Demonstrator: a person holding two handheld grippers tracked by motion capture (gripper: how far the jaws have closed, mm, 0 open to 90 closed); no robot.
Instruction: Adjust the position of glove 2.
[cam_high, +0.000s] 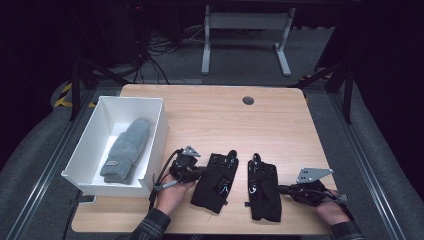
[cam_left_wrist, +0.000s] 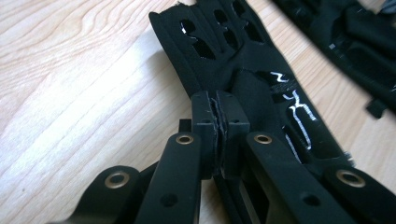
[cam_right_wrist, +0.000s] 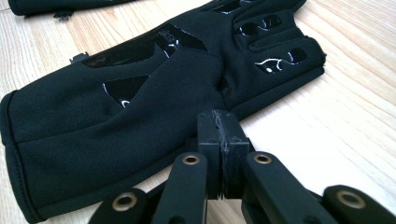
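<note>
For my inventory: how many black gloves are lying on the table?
2. One black glove lies by the left gripper, the other glove by the right gripper. More could be hidden in the white box.

Two black gloves lie flat, side by side, just apart on the tabletop (cam_high: 280, 125). The left glove (cam_high: 216, 181), at 7 o'clock, tilts toward 1. The right glove (cam_high: 263, 187), at 5, points near 12. Both carry glossy patches.

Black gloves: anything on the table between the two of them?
No. In the high view a narrow strip of bare wooden table separates the left black glove from the right black glove; they lie side by side, apart.
</note>
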